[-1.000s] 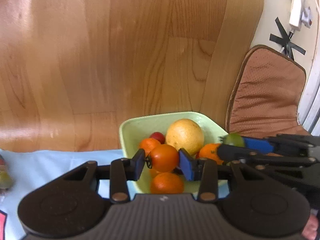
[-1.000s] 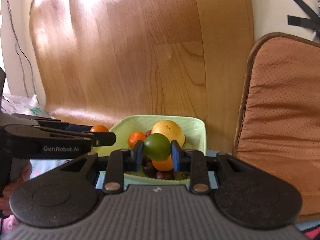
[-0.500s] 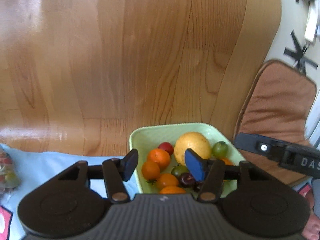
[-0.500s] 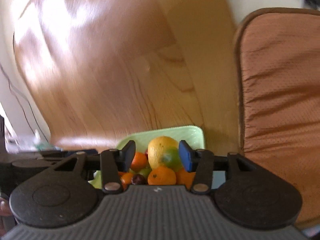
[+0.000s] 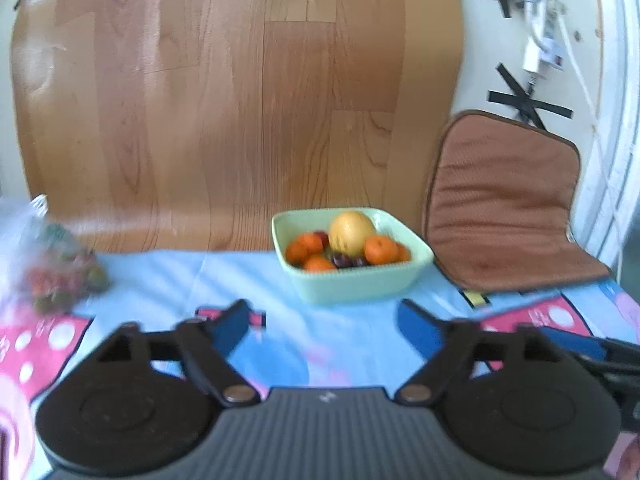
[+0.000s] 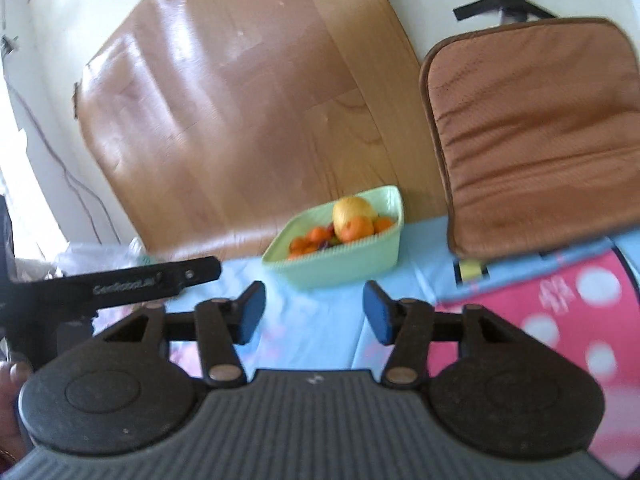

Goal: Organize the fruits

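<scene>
While both claws fill the bottom of their pictures, neither has anything between its blue pads. The left gripper (image 5: 322,326) is spread wide and opening further, only cloth showing in the gap; the right gripper (image 6: 314,316) is parted less far and also opening, likewise over bare cloth. In the right wrist view the left gripper shows again as a black arm at the left edge, with fingertips (image 6: 14,376) of a hand just below it.

Under them lies one light blue cloth (image 5: 248,276) with pink dotted patches in the lower corners. Farther up, just right of centre, stands one pale green square bowl (image 5: 352,284), well apart from both claws. It holds one big yellow fruit (image 5: 352,232) at the back, at least four oranges (image 5: 380,250) around it, and a few small dark red fruits (image 5: 340,260); blur keeps the small ones from an exact count. At the left edge sits one clear bag (image 5: 52,268) of small red and green fruit, too blurred to count.

One brown cushion (image 5: 504,200) leans at the right, beside the bowl. Behind everything stands one wood-grain sheet (image 5: 240,100) against a white wall (image 5: 488,40) marked with black tape crosses.
</scene>
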### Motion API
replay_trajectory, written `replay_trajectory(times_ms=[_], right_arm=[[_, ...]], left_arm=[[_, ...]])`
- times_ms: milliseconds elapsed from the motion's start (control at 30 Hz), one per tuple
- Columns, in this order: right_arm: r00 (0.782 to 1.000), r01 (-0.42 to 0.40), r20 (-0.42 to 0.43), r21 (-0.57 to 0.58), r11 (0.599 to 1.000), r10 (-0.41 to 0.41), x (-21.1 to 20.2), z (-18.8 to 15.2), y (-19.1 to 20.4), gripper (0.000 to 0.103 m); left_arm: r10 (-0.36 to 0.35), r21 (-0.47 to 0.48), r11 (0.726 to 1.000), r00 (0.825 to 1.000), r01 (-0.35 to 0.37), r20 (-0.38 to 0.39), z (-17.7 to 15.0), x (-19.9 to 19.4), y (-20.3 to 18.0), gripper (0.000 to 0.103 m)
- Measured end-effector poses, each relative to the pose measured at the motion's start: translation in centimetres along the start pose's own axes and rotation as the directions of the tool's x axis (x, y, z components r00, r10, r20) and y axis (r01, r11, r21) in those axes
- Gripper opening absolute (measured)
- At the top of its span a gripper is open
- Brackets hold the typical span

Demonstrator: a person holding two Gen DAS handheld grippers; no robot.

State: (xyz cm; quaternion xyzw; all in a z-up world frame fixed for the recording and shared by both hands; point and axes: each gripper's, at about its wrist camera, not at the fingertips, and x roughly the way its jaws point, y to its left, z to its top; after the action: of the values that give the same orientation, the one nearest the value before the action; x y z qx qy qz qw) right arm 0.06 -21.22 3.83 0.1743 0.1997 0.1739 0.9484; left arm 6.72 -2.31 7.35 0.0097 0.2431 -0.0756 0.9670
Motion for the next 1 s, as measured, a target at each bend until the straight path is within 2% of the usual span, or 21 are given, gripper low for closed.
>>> replay_trajectory(times_ms=[67, 200, 267, 433, 533, 733, 1000], right_arm=[[1.0, 0.015, 0.012, -0.007, 1.0, -0.015, -2.0, -1.3, 0.8, 0.078], [1.0, 0.028, 0.002, 0.012, 1.0, -0.028, -3.8, -2.4, 1.9, 0.091], [0.999, 0.034, 0.006, 0.042, 0.999, -0.034, -4.5, -3.0, 2.1, 0.101], [1.0, 0.026, -0.012, 0.091, 0.995, -0.025, -6.7, -4.4, 2.5, 0.103], [1.0, 0.021, -0.01, 0.102, 0.995, -0.02, -7.8, -5.1, 2.9, 0.103], [1.0, 0.02, 0.008, 0.109, 0.994, -0.021, -9.1, -5.5, 3.2, 0.103], [0.999, 0.029, 0.023, 0.103, 0.994, -0.032, -9.6, -5.9, 3.1, 0.103]], left_arm=[[0.028, 0.011, 1.0, 0.999, -0.028, 0.017, -1.2, -1.8, -0.4, 0.102], [0.052, 0.007, 0.999, 0.998, -0.053, 0.033, -2.8, -5.4, -1.0, 0.103], [0.064, 0.002, 0.998, 0.997, -0.064, 0.041, -3.5, -6.8, -1.1, 0.103], [0.098, 0.024, 0.995, 0.992, -0.1, 0.074, -4.9, -9.9, -1.8, 0.103], [0.113, 0.047, 0.992, 0.992, -0.116, 0.058, -5.3, -10.7, -2.5, 0.103], [0.109, 0.052, 0.992, 0.992, -0.112, 0.057, -6.1, -11.9, -2.9, 0.103], [0.144, 0.061, 0.987, 0.988, -0.148, 0.057, -6.5, -12.0, -3.1, 0.103]])
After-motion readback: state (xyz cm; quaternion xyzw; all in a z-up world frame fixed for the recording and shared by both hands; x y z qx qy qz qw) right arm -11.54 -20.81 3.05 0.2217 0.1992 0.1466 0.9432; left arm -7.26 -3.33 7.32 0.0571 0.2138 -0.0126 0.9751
